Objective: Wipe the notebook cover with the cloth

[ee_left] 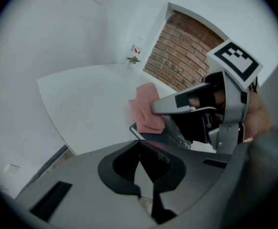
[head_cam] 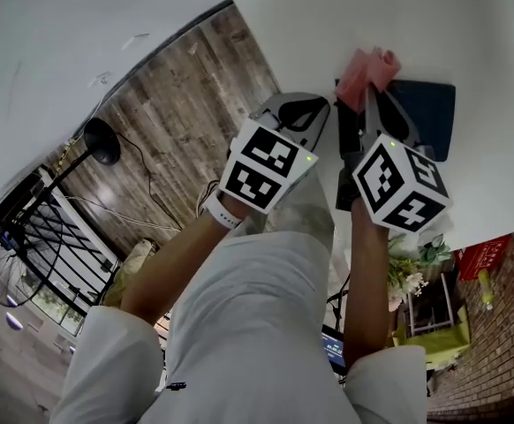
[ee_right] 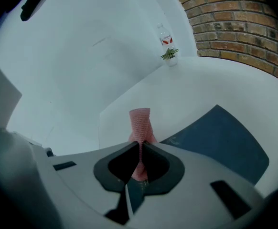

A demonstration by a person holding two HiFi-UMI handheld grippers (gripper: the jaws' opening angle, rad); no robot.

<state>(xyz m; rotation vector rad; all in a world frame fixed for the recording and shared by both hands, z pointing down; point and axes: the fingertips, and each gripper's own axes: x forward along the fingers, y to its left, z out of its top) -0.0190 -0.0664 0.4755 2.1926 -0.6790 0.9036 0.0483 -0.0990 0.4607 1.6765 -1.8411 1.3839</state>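
Observation:
A dark blue notebook (head_cam: 427, 115) lies flat on the white table (head_cam: 328, 25), also visible as the notebook (ee_right: 215, 137) in the right gripper view. My right gripper (head_cam: 374, 95) is shut on a pink cloth (head_cam: 366, 71), which sticks up from the jaws over the notebook's left edge; the cloth (ee_right: 141, 124) rises past the closed tips. In the left gripper view the cloth (ee_left: 146, 109) hangs from the right gripper (ee_left: 164, 108). My left gripper (head_cam: 303, 111) is shut and empty, at the table edge left of the notebook.
A small bottle with a plant sprig (ee_right: 168, 51) stands at the table's far side by the brick wall (ee_right: 234, 18). Wooden floor (head_cam: 177, 131) and a black stand (head_cam: 100, 140) lie left of the table.

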